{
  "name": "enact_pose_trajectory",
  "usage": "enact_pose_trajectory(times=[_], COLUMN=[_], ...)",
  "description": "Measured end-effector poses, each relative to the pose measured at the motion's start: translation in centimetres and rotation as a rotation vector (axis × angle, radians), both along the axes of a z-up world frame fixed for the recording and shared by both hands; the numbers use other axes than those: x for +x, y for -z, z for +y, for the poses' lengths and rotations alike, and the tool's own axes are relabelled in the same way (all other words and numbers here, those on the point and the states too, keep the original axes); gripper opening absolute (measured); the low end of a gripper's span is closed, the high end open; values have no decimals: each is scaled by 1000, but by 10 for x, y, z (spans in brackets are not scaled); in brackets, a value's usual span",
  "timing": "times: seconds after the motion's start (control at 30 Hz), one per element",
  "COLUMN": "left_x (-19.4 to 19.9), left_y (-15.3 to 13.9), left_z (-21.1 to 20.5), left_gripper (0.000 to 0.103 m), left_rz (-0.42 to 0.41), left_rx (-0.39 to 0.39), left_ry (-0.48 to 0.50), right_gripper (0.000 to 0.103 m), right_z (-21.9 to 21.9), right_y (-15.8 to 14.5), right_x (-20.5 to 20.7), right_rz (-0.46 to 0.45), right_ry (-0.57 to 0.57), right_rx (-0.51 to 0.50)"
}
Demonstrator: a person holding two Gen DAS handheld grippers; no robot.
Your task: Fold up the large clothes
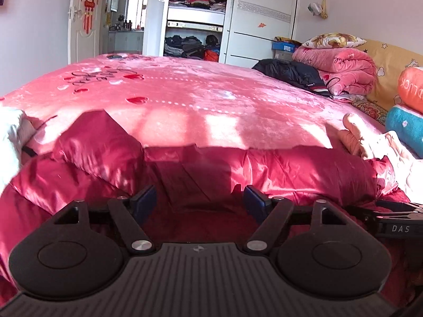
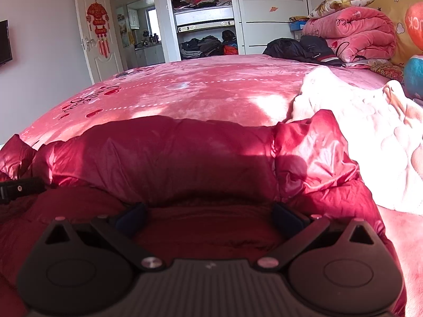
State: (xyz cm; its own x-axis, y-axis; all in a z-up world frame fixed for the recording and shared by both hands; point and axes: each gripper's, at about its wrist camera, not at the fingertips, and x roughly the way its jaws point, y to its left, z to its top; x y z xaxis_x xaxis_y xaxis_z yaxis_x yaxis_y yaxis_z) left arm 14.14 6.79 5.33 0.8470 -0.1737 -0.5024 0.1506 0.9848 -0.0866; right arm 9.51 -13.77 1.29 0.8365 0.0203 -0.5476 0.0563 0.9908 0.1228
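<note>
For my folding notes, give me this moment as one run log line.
left gripper: open, empty | right gripper: open, empty | red puffer jacket: lying on pink bedspread, under both grippers

both wrist views sit low over the red coat [image 1: 290,169], facing the wardrobe [image 2: 206,13].

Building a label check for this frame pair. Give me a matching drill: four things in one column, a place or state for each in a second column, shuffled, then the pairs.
Things
1. shiny red puffer jacket
2. black jacket
3. folded pink quilt
4. left gripper

Places or states
A. crumpled on the far side of the bed, next to the stacked bedding
B. spread across the near edge of the pink bedspread
C. jaws wide apart, gripping nothing
D. stacked under a floral pillow by the headboard

Pairs: 1-B, 2-A, 3-D, 4-C
</note>
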Motion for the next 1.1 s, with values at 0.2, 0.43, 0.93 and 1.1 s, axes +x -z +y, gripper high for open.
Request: enact_pose_trajectory(times=[0.2,0.43,0.93,1.1], left_x=[16,39,44,47], left_y=[-23,-3,41,41], left_z=[34,69,82,79], left_gripper=[94,94,103,103], left_rz=[-48,43,133,134], left_rx=[92,96,-11,17], left_ry=[-114,-250,-301,-304], right_gripper=[102,102,103,103], right_z=[4,-11,-35,-33], right_y=[-25,-16,15,16], right_x=[-9,12,29,31], right_rz=[-113,-27,83,84], right_ry=[-4,40,71,71], right_rx=[-41,-97,33,28])
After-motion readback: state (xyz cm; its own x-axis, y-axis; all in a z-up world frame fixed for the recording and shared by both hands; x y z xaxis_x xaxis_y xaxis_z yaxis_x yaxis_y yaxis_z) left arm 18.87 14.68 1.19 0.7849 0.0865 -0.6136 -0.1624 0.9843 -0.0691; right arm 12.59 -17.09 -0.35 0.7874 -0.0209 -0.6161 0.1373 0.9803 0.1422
